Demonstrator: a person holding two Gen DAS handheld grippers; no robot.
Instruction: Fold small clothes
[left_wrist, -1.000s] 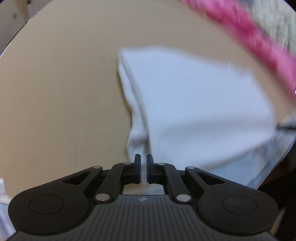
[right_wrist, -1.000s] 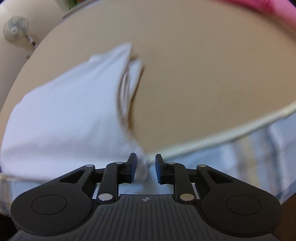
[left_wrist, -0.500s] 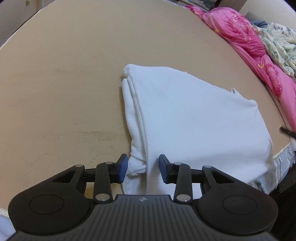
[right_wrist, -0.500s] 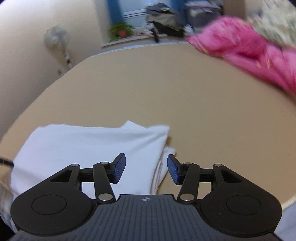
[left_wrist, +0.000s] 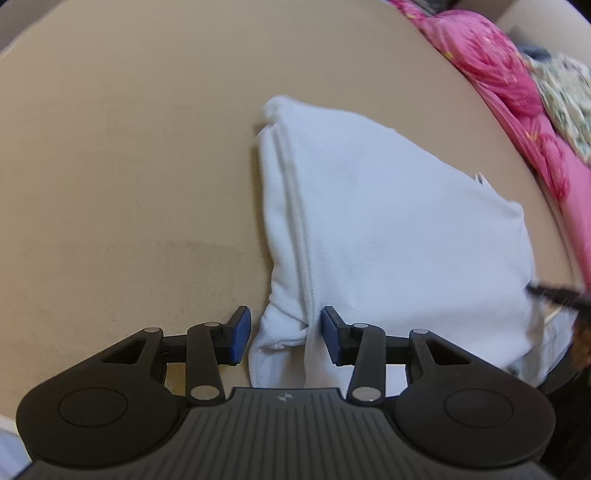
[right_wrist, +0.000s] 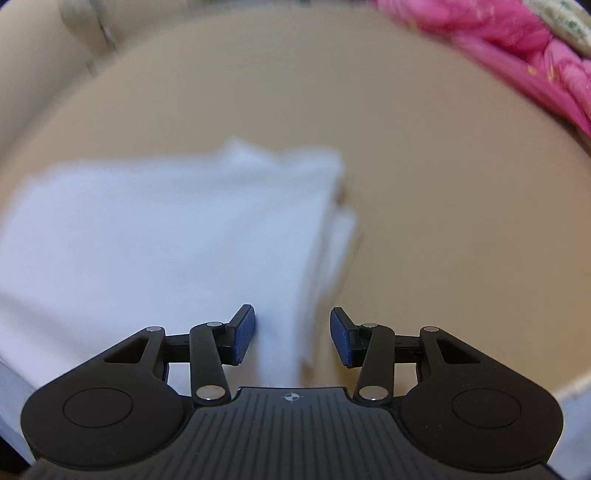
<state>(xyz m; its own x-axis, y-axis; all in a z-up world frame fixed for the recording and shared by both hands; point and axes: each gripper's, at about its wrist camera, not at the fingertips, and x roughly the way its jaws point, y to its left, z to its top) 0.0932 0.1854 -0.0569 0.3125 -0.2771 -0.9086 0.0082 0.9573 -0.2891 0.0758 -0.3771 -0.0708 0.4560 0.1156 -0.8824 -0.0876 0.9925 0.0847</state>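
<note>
A folded white garment (left_wrist: 388, 229) lies flat on a tan bed surface (left_wrist: 129, 166). Its layered folded edge runs down its left side in the left wrist view. My left gripper (left_wrist: 286, 338) hovers over the near left corner of the garment with its jaws opening. The corner lies between the blue pads (left_wrist: 238, 334), which do not press it. In the blurred right wrist view, the white garment (right_wrist: 166, 240) fills the left half. My right gripper (right_wrist: 293, 338) is over its near right edge, its jaws closing slightly; cloth lies between the pads, untouched.
A pink quilt (left_wrist: 509, 92) and a patterned cover (left_wrist: 565, 96) lie along the far right of the bed. The pink quilt (right_wrist: 517, 44) shows at the top right in the right wrist view. The bed's near edge (right_wrist: 576, 387) runs by the right gripper.
Both grippers went from nearly shut to open and let go of the garment, which now lies folded. The right wrist view swung and then sank back toward the cloth.
</note>
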